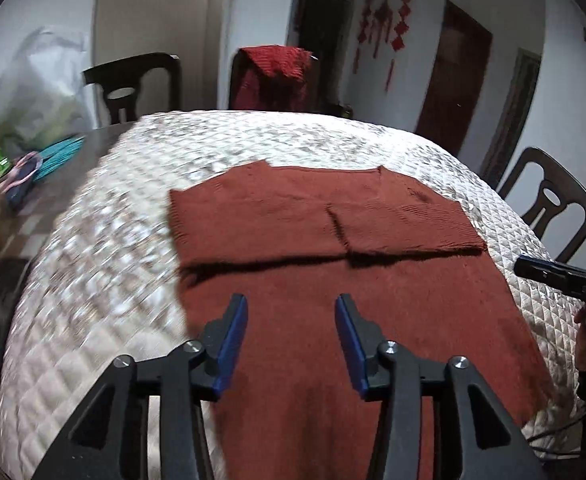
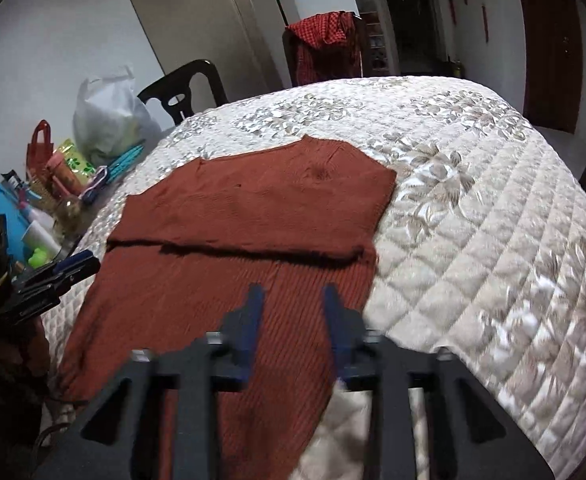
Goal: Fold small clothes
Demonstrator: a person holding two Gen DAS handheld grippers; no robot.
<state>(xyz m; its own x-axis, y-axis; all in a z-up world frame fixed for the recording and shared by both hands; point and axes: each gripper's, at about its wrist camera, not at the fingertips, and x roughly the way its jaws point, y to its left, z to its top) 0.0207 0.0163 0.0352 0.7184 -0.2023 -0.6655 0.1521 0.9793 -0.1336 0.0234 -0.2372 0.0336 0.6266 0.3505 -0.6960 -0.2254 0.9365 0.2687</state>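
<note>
A rust-red knitted garment lies flat on the quilted cover, its sleeves folded in across its far part so their cuffs meet in a line. My left gripper hovers above the near left part of the garment, open, nothing between its blue pads. My right gripper hangs over the near right part, open too and holding nothing. The right gripper's tip shows at the right edge of the left wrist view; the left gripper shows at the left of the right wrist view.
The cream quilted cover drapes over the table. Clutter stands on the left side: a white plastic bag, bottles and a blue bag. Dark chairs ring the table; one carries a red cloth.
</note>
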